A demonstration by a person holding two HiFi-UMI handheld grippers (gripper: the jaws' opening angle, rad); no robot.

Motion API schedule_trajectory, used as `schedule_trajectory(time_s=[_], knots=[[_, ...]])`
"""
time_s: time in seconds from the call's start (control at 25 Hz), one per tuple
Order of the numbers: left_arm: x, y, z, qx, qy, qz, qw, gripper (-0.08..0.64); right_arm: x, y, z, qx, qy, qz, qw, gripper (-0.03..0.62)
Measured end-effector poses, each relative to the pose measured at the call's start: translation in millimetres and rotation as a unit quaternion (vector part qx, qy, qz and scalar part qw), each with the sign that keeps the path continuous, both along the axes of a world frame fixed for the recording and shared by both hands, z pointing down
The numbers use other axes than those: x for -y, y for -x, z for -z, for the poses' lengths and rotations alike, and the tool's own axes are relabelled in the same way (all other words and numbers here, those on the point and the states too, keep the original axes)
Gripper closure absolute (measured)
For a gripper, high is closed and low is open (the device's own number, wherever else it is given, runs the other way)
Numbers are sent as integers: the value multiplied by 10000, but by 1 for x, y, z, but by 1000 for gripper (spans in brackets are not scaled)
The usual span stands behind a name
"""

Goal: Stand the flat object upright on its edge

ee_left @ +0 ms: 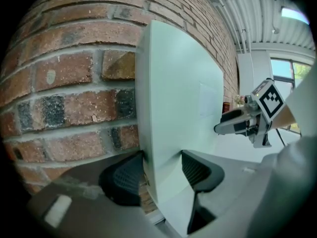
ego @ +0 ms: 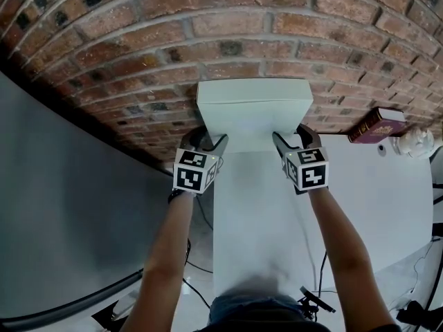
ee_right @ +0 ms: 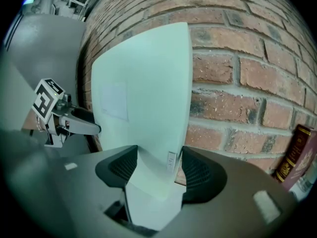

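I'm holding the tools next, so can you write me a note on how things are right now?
Left tool: shut on the left end of the white box.
Right tool: shut on its right end.
The white box stands upright on its long edge on the white table, before the brick wall.
Done: box raised.
Left: probably let go gently, check it stays up.

White smooth-topped table: far edge against red brick wall. Pale flat rectangular box upright on long edge at far edge, back face close to wall; whether its bottom edge touches table, cannot tell. Dark red gold-trimmed book at far right, against wall. White crumpled item just beside book, unidentifiable.
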State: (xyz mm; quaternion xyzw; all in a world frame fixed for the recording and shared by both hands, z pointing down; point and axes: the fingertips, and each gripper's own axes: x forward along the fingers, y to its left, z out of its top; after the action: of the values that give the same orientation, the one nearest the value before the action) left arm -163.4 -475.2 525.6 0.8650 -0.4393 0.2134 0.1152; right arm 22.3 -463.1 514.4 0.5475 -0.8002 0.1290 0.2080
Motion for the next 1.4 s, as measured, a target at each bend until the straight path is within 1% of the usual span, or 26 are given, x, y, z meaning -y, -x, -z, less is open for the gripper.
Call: schedule_trajectory(time_s=[0.4, 0.64, 0.76, 1.04, 1.4], knots=[[1, 0, -1, 24, 56, 76, 10000, 307, 2, 0, -1, -59, 42, -54, 10000, 301], [-2, 0, -2, 191, 30, 202, 9996, 307, 0, -1, -1, -454, 90, -195, 9987, 281], [-5, 0, -2, 269, 38, 199, 9994, 305, -2, -1, -1, -542, 105, -205, 9983, 281], [-13, 0, 3, 258, 29, 150, 9995, 293, -11, -4, 7, -523, 98, -220, 9983, 279], [-31, 10, 15, 199, -45, 379, 9991, 291, -28, -8, 23, -440, 25, -216, 9988, 281]])
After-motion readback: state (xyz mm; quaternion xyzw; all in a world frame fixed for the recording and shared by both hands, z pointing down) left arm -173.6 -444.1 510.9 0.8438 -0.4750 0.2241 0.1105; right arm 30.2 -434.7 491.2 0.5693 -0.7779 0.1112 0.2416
